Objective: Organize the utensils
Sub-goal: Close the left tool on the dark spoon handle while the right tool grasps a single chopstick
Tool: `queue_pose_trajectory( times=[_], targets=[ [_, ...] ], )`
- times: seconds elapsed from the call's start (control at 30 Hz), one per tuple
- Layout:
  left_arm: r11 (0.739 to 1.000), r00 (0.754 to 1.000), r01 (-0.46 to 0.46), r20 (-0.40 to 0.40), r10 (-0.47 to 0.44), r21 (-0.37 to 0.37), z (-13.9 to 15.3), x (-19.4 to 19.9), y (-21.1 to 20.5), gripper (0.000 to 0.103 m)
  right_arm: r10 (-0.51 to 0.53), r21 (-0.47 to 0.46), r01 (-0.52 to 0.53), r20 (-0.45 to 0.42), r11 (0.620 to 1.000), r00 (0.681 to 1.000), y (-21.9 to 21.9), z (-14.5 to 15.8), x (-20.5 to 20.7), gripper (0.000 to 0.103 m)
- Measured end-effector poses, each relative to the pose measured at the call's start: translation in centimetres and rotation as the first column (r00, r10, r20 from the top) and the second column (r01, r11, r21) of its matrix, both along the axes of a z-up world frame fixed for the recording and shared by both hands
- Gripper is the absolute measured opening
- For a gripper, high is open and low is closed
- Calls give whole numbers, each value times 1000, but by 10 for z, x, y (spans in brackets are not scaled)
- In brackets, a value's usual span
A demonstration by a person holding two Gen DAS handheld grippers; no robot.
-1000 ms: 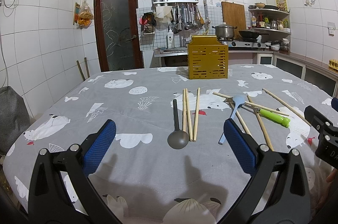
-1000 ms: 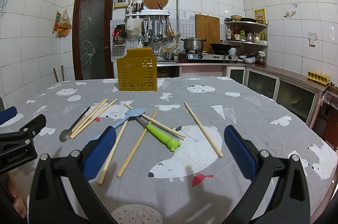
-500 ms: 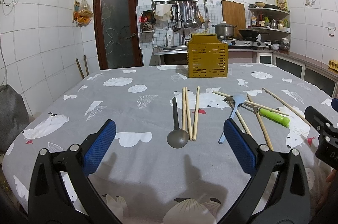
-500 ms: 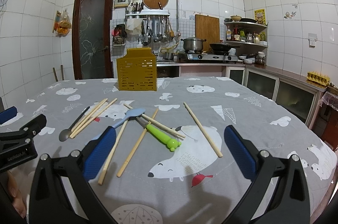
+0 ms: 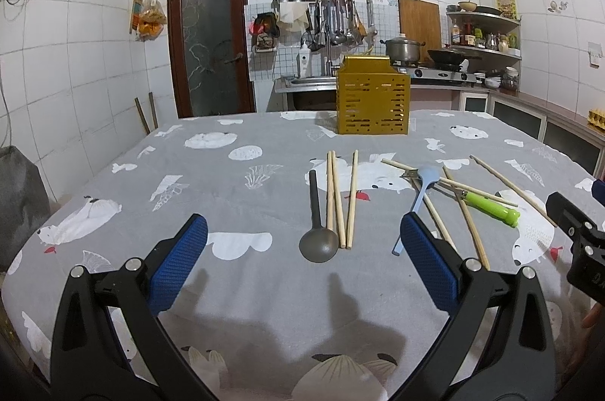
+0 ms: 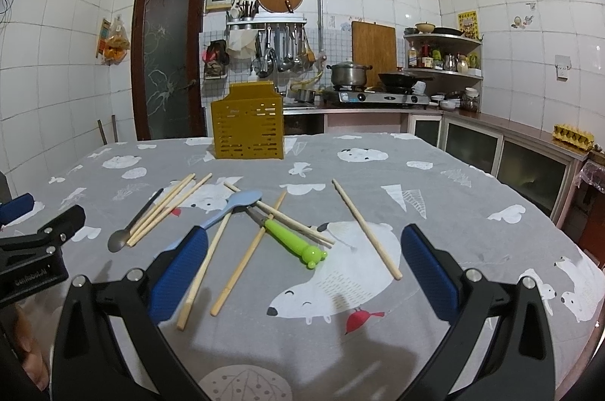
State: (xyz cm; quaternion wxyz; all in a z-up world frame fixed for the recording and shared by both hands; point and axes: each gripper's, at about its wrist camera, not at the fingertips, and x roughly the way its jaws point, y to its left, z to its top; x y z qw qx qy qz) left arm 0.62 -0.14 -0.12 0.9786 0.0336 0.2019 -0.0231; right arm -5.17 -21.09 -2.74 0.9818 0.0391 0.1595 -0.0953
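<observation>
Left wrist view shifted slightly: yellow slotted plastic utensil caddy (image 5: pixel 373 100) at table's far edge sits marginally lower in frame. Utensils unmoved. Right wrist view unchanged.

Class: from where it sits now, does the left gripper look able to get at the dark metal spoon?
Probably yes. The left gripper is open, and the dark metal spoon lies on the cloth just ahead between its fingers, with chopsticks alongside but not covering it.

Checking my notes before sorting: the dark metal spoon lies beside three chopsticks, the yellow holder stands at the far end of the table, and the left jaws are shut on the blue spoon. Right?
Not quite. The left gripper is open and holds nothing; the blue spoon lies loose on the table, as the left wrist view shows. The dark metal spoon does lie beside three chopsticks, and the yellow holder stands at the far end.
</observation>
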Motion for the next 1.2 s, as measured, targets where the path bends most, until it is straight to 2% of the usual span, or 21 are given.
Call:
queue_pose_trajectory(
  times=[0.13,0.3,0.43,0.53,0.63,0.73,0.8,0.87,0.93,1.03,1.1,1.13,1.2],
  targets=[
    [1000,999,-25,-33,25,-2,-1,7,4,99,47,20,-47,-11,999,999,-2,-1,3,100],
    [1000,995,8,-103,-9,-7,0,21,4,99,131,12,-131,-38,991,991,3,2,10,100],
    [998,991,46,-121,-50,-34,15,38,6,99,69,-63,-75,-87,995,994,5,19,24,100],
    [996,991,73,-106,-78,-56,29,53,7,99,58,-48,-64,-113,997,992,-7,29,44,100],
    [997,989,70,-127,-71,-13,35,73,2,99,60,-31,-66,-171,997,984,-19,32,69,100],
    [997,985,75,-158,-74,-3,37,93,3,99,66,-50,-79,-213,996,975,-27,35,93,100],
    [998,977,65,-202,-69,-22,36,113,7,99,78,-67,-96,-231,993,970,-30,36,107,100],
    [995,956,79,-280,-93,-58,34,138,12,98,98,-57,-116,-255,992,962,-34,37,122,100],
    [992,940,82,-324,-110,-98,32,157,17,98,111,-35,-126,-287,991,952,-40,36,140,100],
    [989,944,54,-316,-95,-137,28,175,26,98,124,-12,-136,-330,991,936,-48,30,161,100],
    [978,942,80,-305,-137,-191,23,183,33,98,113,27,-111,-354,993,929,-60,22,177,100],
    [972,936,89,-316,-156,-216,21,189,35,98,106,50,-94,-363,994,926,-68,18,184,100],
    [970,910,50,-390,-141,-236,14,207,40,98,87,73,-64,-388,995,918,-80,11,196,100]
  ],
)
